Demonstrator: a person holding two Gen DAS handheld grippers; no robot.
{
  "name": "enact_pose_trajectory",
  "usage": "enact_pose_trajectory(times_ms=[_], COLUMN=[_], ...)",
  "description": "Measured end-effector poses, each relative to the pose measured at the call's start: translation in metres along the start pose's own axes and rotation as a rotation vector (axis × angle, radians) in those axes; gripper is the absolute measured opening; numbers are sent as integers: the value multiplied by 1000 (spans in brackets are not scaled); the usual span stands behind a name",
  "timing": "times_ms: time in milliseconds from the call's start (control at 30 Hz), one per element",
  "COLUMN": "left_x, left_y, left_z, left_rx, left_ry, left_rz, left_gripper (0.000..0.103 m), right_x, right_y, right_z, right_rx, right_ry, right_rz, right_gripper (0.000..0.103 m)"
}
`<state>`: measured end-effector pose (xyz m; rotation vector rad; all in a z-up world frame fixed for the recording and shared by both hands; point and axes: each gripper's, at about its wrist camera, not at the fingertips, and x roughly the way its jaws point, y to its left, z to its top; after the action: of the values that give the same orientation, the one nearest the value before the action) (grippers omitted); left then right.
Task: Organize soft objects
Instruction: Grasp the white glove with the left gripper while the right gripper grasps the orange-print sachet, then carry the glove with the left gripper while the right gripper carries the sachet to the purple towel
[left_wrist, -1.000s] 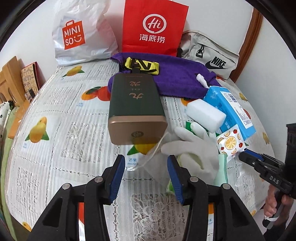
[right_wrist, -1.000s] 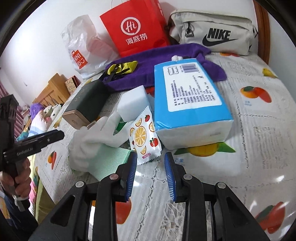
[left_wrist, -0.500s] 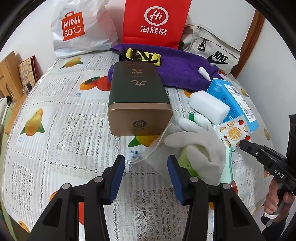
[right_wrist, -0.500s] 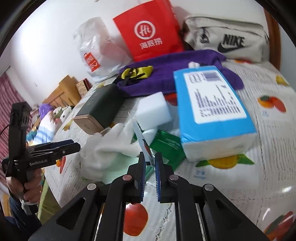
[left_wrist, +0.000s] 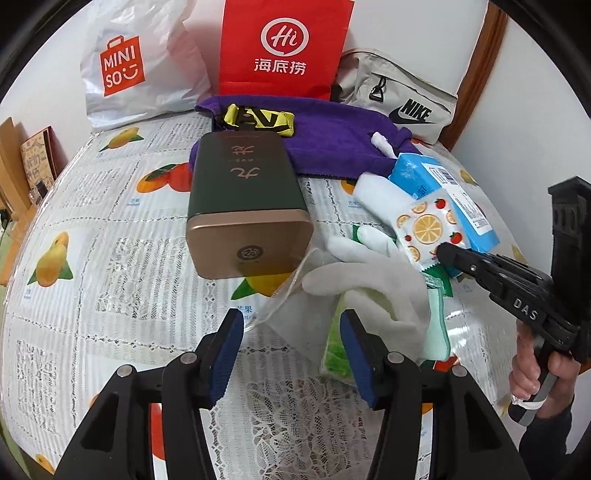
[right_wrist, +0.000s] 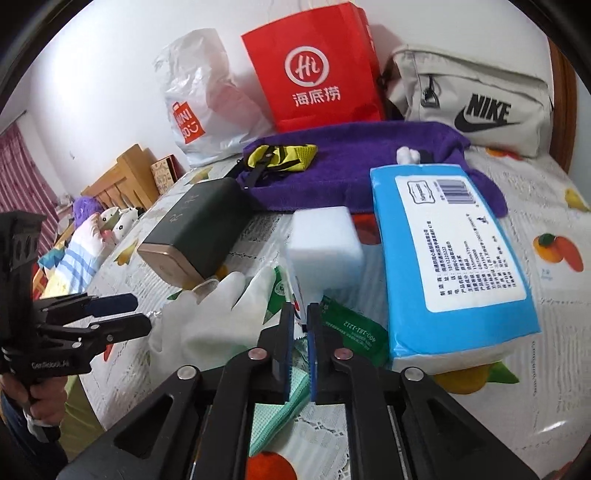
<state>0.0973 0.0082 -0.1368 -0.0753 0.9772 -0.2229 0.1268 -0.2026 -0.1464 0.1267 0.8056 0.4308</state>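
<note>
My right gripper (right_wrist: 299, 317) is shut on a fruit-printed sachet (left_wrist: 424, 229), held edge-on just above the pile. Under it lie a white glove (left_wrist: 369, 273), a pale green cloth (right_wrist: 284, 417) and a green sachet (right_wrist: 351, 328). A white sponge block (right_wrist: 323, 247) and a blue tissue pack (right_wrist: 450, 258) sit just behind. My left gripper (left_wrist: 291, 325) hovers near the glove's cuff, its jaws opening. A clear pouch with a string lies between them, and the pads do not press on it. A dark green tin (left_wrist: 243, 192) lies ahead of it.
A purple towel (left_wrist: 332, 140) with a yellow-black pouch (left_wrist: 258, 118) lies at the back. Behind it stand a white shopping bag (left_wrist: 125, 74), a red paper bag (left_wrist: 284, 44) and a beige waist bag (left_wrist: 402, 99). Wooden furniture (right_wrist: 125, 177) borders the table's left edge.
The right gripper closed on the fruit-printed sachet and lifted it off the pile, turning it edge-on. The left gripper stayed put and its jaws widened slightly.
</note>
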Motion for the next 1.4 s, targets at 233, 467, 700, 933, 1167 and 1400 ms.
enact_pose_trajectory(times_ms=[233, 467, 700, 933, 1167, 1400], left_x=[-1, -7, 12, 30, 18, -16], left_y=[-19, -39, -67, -75, -58, -38], left_z=[-1, 3, 5, 2, 1, 2], left_rx=[49, 88, 160, 191, 135, 89], left_ry=[-10, -31, -14, -22, -48, -116], left_rz=[-41, -97, -112, -13, -66, -80], left_gripper=[52, 64, 66, 47, 16, 15], right_x=[-30, -53, -66, -76, -73, -67], right_y=[-4, -2, -2, -29, -44, -42], right_z=[-9, -20, -38, -57, -66, -64], right_rx=[-2, -15, -17, 51, 87, 96], right_ry=[-38, -46, -30, -5, 16, 22], right_rz=[-22, -8, -2, -74, -112, -114], right_gripper=[4, 4, 4, 4, 4, 4])
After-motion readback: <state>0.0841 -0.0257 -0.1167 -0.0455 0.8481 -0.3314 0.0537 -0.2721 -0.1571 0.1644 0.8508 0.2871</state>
